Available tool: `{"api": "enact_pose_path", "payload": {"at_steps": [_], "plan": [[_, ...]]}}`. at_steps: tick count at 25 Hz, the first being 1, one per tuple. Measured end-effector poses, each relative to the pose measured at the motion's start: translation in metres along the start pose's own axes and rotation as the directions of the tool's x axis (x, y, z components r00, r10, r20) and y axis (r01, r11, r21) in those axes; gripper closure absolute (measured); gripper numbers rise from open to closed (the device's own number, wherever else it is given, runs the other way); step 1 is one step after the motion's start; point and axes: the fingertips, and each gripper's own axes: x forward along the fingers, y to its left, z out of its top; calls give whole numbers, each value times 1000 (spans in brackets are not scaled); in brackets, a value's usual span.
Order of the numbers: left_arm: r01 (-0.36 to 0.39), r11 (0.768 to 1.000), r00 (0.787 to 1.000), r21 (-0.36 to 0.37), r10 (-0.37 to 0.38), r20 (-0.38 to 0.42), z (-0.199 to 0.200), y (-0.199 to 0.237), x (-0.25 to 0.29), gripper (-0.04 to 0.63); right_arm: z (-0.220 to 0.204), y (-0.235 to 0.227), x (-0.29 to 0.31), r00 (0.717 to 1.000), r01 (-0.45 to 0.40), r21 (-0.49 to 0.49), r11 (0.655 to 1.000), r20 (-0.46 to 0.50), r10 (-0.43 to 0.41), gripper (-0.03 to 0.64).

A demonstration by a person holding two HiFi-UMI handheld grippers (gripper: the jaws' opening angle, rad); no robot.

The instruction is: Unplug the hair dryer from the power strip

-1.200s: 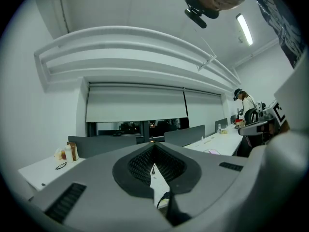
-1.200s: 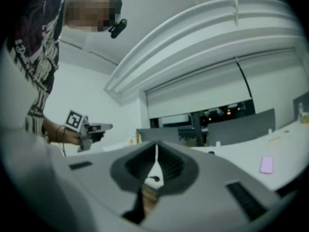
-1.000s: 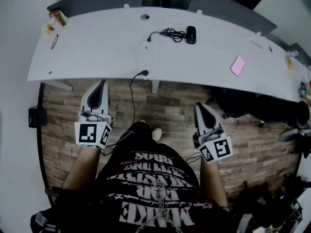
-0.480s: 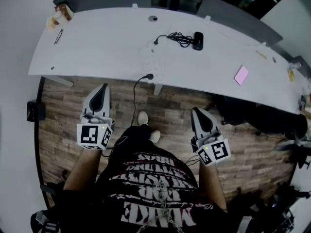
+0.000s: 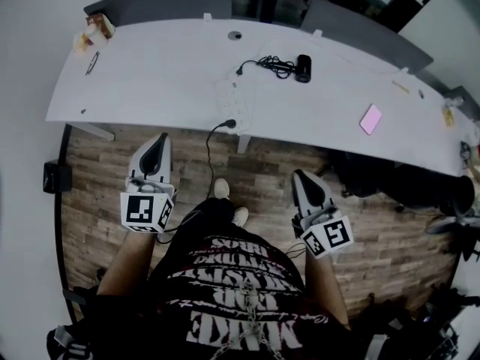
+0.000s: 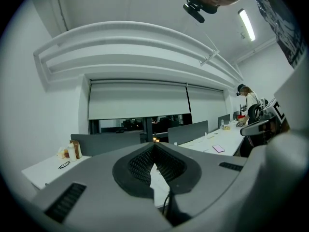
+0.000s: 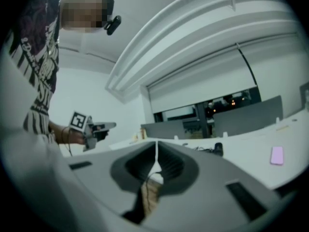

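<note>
The black hair dryer (image 5: 303,67) lies on the white table (image 5: 150,81), its coiled cord (image 5: 271,64) running left to a plug in the white power strip (image 5: 228,94). A second black cable (image 5: 210,152) drops from the strip's near end over the table edge. Both grippers hang over the wooden floor, short of the table. My left gripper (image 5: 160,142) is shut and empty, its tips meeting (image 6: 154,145). My right gripper (image 5: 298,178) is also shut on nothing (image 7: 156,141). In the right gripper view the hair dryer (image 7: 218,149) shows just past the tips.
A pink phone (image 5: 370,119) lies on the table's right part. Snacks and a bottle (image 5: 94,30) and glasses (image 5: 91,62) are at its far left. Grey partitions (image 5: 161,2) stand behind. A dark bag (image 5: 375,172) and a black box (image 5: 56,177) sit on the floor.
The table has slid lower in the head view. The right gripper has drifted slightly up and left towards the table. Both grippers stay shut.
</note>
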Motion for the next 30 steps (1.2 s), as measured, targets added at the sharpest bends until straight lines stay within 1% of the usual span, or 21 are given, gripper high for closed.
{"api": "enact_pose_path", "payload": {"at_steps": [5, 7, 11, 15, 20, 24, 27, 30], "plan": [[13, 1000, 1000, 5, -13, 22, 6, -1, 9, 571, 11, -7, 7, 1000, 9, -8, 1000, 19, -8, 581], [15, 1000, 1000, 1, -15, 14, 3, 4, 14, 571, 11, -9, 17, 1000, 8, -2, 1000, 11, -8, 581], [6, 1000, 1000, -20, -6, -14, -6, 26, 31, 571, 8, -9, 50, 1000, -9, 14, 1000, -25, 9, 581], [-3, 999, 1000, -48, 3, -10, -11, 55, 54, 571, 13, -3, 92, 997, -40, 1, 999, -62, 40, 581], [17, 996, 1000, -90, -17, 4, -22, 80, 83, 571, 27, 1, 128, 996, -41, -14, 999, -78, 40, 581], [47, 993, 999, -108, -47, 7, -25, 82, 97, 571, 34, 1, 140, 995, -37, -32, 999, -95, 34, 581], [66, 991, 998, -114, -67, -7, -41, 81, 103, 571, 32, -8, 149, 995, -23, -28, 999, -99, 20, 581], [60, 988, 995, -145, -70, -65, -69, 83, 109, 571, 19, -16, 160, 993, -24, 6, 1000, -113, 25, 581]]}}
